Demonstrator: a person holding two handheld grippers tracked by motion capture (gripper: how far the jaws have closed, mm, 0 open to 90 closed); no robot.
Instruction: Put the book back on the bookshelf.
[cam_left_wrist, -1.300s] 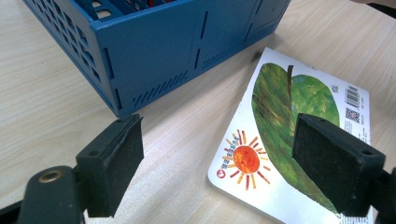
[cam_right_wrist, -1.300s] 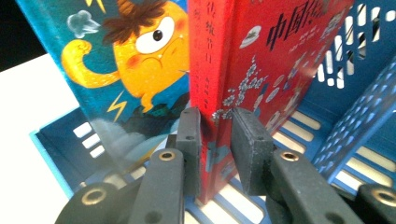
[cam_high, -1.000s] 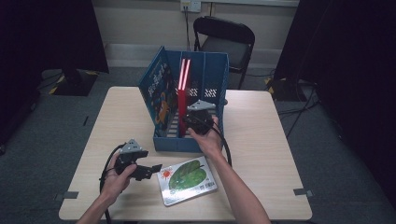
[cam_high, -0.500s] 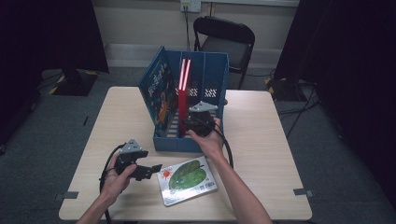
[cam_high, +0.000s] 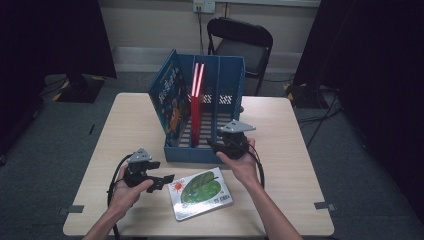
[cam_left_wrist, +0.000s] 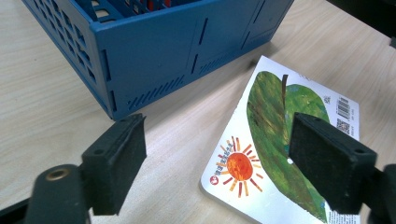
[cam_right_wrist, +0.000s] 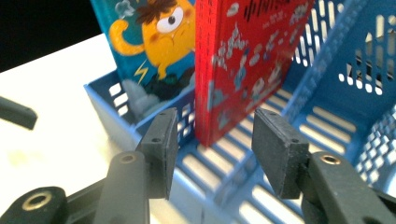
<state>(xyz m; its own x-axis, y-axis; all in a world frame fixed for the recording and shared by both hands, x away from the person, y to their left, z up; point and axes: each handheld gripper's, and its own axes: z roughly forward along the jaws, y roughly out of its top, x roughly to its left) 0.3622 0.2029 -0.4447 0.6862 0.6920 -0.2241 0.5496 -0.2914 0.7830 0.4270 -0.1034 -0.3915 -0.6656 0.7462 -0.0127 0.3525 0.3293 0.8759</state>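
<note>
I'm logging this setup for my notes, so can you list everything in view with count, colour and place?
file rack: one, blue, slotted, middle of the table.
blue book: one, with a yellow cartoon creature, leaning in the rack's left slot.
red book: one, upright in the middle slot.
leaf book: one, white with a green leaf and an orange sun, flat on the table in front of the rack.
table: one, light wood.
chair: one, black, folding, behind the table.
left gripper: one, black, jaws open, above the leaf book's near edge.
right gripper: one, black, jaws open, at the rack's front, facing the red book.
</note>
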